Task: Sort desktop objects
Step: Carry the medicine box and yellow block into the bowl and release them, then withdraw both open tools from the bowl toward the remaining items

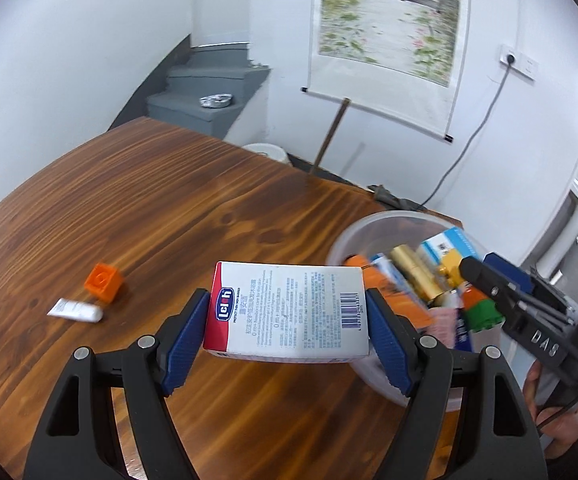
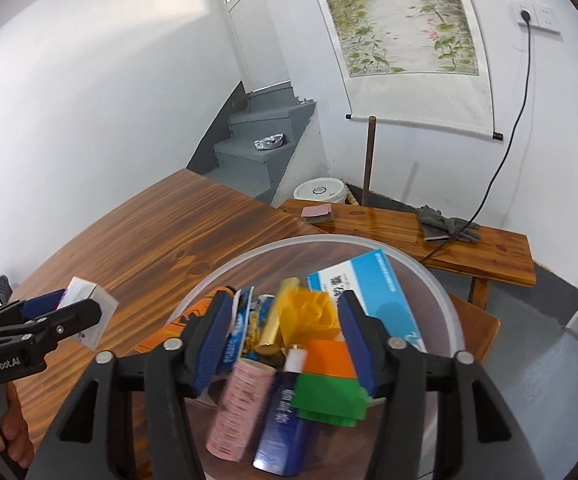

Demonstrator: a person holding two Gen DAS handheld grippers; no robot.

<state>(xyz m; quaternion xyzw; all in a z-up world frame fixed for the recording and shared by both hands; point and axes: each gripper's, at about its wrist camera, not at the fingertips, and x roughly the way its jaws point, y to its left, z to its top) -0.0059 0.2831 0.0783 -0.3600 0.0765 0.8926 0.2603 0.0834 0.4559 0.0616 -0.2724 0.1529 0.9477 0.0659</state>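
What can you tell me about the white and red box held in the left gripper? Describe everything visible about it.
The box looks like thin printed cardboard: white with a red end panel carrying a blue logo, fine print and a barcode. It lies lengthwise, slightly tilted, clamped at its two ends between the blue pads of the left gripper, lifted above the wooden table beside the clear tub. Only the pads touch it.

Wooden table [image 1: 193, 208]: cube [image 1: 104, 282], tube [image 1: 75, 310], bowl [image 1: 353, 236]

A grey glove [image 2: 447, 226] lies on the wooden bench [image 2: 501, 256].
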